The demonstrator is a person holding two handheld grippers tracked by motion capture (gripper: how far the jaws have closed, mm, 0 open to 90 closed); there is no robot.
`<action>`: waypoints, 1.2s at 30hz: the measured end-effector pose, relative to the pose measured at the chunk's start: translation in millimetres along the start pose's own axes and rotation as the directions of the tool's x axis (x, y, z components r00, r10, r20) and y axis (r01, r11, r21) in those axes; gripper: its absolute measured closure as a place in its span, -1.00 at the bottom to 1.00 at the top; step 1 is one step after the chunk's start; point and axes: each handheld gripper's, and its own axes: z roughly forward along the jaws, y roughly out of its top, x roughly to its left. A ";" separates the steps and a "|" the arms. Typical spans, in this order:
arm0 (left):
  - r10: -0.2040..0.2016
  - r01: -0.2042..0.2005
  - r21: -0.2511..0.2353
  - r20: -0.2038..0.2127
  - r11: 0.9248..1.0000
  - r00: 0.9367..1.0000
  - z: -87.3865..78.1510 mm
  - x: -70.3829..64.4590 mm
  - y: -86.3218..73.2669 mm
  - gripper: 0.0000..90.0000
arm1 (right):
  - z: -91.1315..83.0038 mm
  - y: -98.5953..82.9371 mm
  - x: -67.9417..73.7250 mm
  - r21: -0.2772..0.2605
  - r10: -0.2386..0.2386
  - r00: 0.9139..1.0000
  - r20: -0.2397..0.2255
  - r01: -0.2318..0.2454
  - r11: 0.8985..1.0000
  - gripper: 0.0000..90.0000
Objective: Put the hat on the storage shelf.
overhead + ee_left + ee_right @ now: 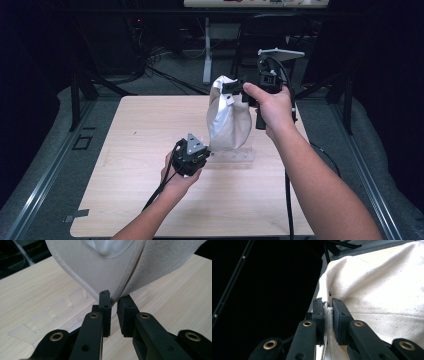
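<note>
A white cloth bag point(229, 117) hangs above the table, its lower end near a clear plastic rack point(232, 156). My right gripper point(235, 89) is shut on the bag's upper edge; in the right gripper view the cloth point(387, 295) is pinched between the jaws at my right gripper point(327, 305). My left gripper point(206, 150) sits low at the bag's bottom. In the left gripper view my left gripper point(113, 298) has its jaws close together at the lowest fold of the bag point(105, 270), with a narrow gap still showing between them.
The light wooden table point(140, 130) stands on a grey floor with metal rails at both sides. The clear rack point(47, 317) with upright tabs lies flat under the bag. A dark chair point(270, 35) and cables lie beyond the far edge.
</note>
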 end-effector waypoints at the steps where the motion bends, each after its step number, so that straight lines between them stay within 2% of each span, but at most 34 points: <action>1: 0.004 -0.004 -0.002 -0.004 1.000 1.000 1.0 0.1 -1.3 0.83 | 2.4 -0.8 -0.2 0.008 -0.007 1.000 0.002 0.007 1.000 0.81; 13: -0.056 0.056 0.009 0.044 0.998 0.997 17.7 6.0 -17.9 0.83 | 19.9 -5.3 -9.3 0.042 -0.002 0.999 0.034 0.001 0.999 0.81; 21: -0.072 0.071 0.012 0.047 0.997 0.996 21.6 9.3 -22.9 0.84 | 27.9 -8.0 -12.8 0.058 0.005 1.000 0.028 -0.006 0.998 0.81; 28: -0.095 0.095 0.004 0.035 0.995 0.995 22.8 9.5 -29.6 0.86 | 32.5 -9.8 -14.1 0.063 0.006 1.000 0.024 -0.007 0.998 0.81; 36: -0.124 0.122 0.028 0.047 0.992 0.991 28.7 11.9 -34.7 0.86 | 39.1 -11.8 -18.4 0.079 0.008 0.999 0.034 -0.010 0.997 0.81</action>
